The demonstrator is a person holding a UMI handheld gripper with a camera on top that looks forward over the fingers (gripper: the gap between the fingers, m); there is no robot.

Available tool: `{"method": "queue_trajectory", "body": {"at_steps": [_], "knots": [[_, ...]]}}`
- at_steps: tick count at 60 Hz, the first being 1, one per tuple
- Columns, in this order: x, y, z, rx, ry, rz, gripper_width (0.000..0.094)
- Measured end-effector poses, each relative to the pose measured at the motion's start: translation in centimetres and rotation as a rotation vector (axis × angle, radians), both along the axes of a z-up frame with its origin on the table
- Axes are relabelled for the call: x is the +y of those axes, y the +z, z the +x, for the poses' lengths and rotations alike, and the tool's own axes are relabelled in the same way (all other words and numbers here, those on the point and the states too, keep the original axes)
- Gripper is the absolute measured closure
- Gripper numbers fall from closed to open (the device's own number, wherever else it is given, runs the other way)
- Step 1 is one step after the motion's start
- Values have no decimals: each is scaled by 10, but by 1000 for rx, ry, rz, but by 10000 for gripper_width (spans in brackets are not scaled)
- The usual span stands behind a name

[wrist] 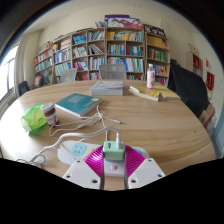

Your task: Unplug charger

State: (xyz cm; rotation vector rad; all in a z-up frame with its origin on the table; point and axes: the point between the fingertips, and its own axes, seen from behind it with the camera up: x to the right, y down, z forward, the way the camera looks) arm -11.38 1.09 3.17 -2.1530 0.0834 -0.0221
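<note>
Fingers (86,166) narrowly apart; both pads press the charger (114,150).

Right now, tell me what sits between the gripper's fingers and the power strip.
In the gripper view, the charger stands between the hand-held gripper fingers, plugged into the power strip; nothing else lies between.

Round wooden tabletop (150,122) in front. Tall bookshelves (100,52) packed with books along the back wall. Window (8,70) beside them, daylight in. Dark chair (190,85) at the table's far side.
</note>
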Motion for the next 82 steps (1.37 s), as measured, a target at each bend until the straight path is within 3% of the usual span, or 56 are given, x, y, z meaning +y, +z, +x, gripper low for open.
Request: {"method": "queue_trajectory", "body": {"at_steps": [3, 5, 12, 15, 19, 24, 33, 36, 54, 63, 65, 68, 70, 72, 82], "knots": [[1, -1, -6, 33, -4, -24, 695], [4, 15, -6, 55, -8, 8, 702], [28, 153, 11, -21, 27, 290, 703], [31, 190, 13, 15, 44, 339, 703], [30, 212, 40, 6, 2, 357, 703], [25, 195, 86, -55, -46, 267, 691], [-27, 74, 122, -17, -79, -108, 672], [-44, 37, 121, -4, -72, -195, 666], [-77, -38, 141, -43, -46, -419, 609], [-67, -43, 140, -24, -64, -430, 551], [-66, -43, 138, -9, -68, -432, 438], [-65, -38, 134, 11, -71, -413, 152], [-66, -32, 131, 20, -74, -398, 76], [-69, -26, 130, 24, -86, -384, 116], [-110, 13, 131, 20, -200, -305, 89]]}}
